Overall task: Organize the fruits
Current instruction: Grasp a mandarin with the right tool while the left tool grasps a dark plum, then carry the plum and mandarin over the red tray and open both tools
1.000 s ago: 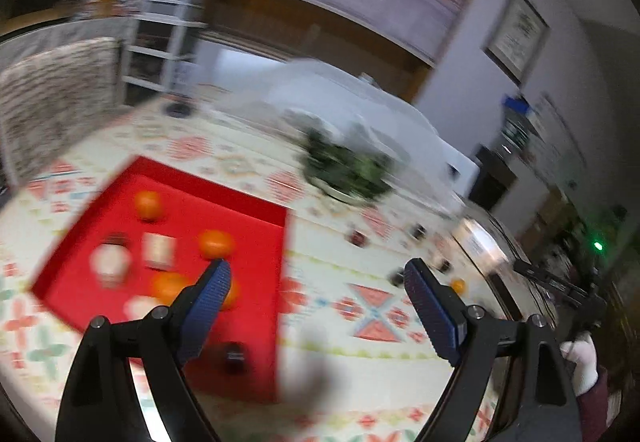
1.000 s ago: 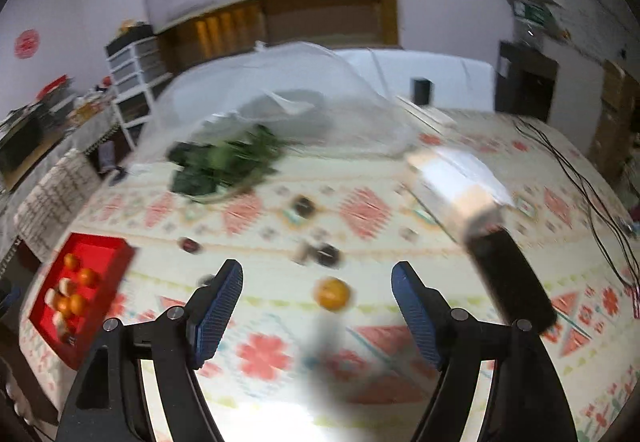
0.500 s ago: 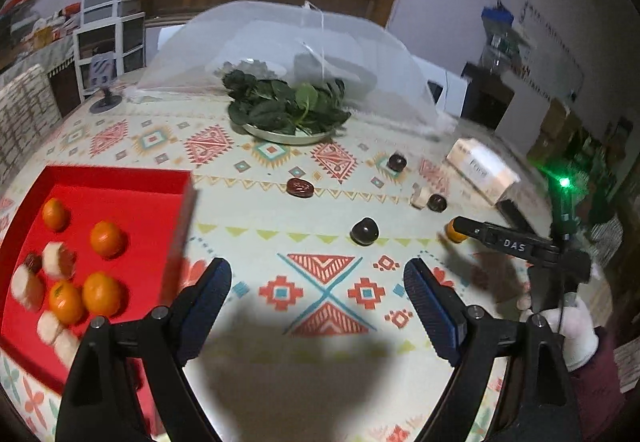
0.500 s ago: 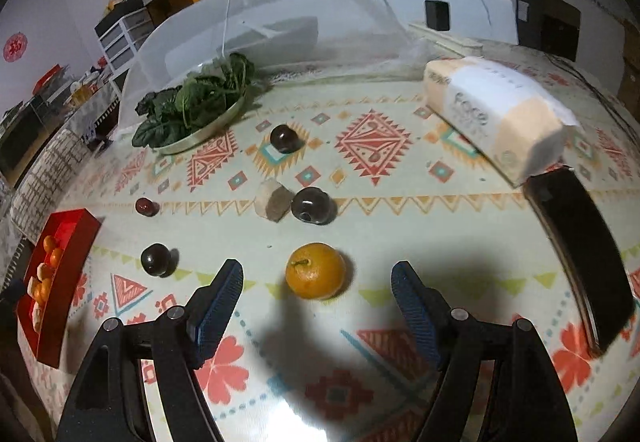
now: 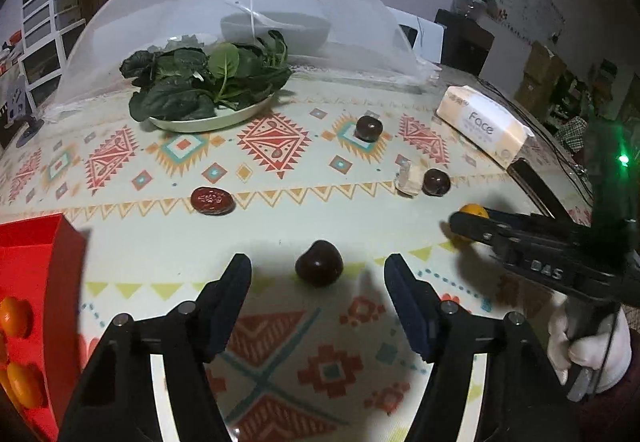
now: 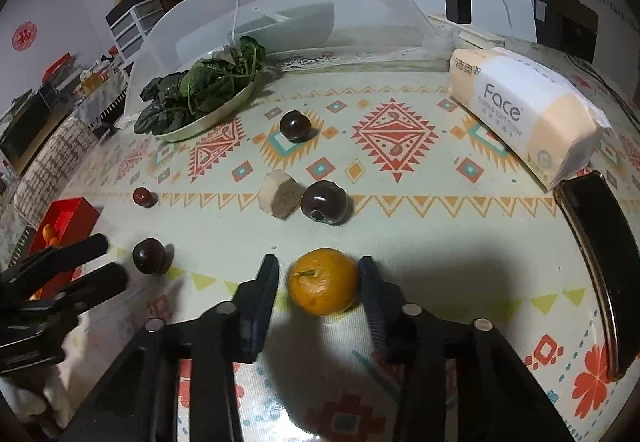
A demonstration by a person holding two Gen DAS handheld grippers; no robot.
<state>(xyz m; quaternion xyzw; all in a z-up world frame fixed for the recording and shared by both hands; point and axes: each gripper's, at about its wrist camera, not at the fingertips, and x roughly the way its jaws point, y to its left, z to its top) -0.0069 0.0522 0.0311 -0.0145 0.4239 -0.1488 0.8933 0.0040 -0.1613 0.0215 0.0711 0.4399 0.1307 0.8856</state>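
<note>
Orange fruit, a small mandarin, sits on the patterned surface between the blue pads of the right tool. Its jaws are closing around the mandarin; the right pad looks to be touching the peel, while a thin gap shows on the left, so a firm hold is not yet certain. To the left, the left tool points down at a dark round plum, its jaws also closing but well clear of the fruit on both sides. Each tool seems lined up on its own fruit so both can be carried off together. At the surface's left edge stands a red tray already holding mandarins, probably where these fruits are headed. Two more plums, a red date and a pale cut chunk lie scattered farther back, near a plate of greens and a tissue pack.
</note>
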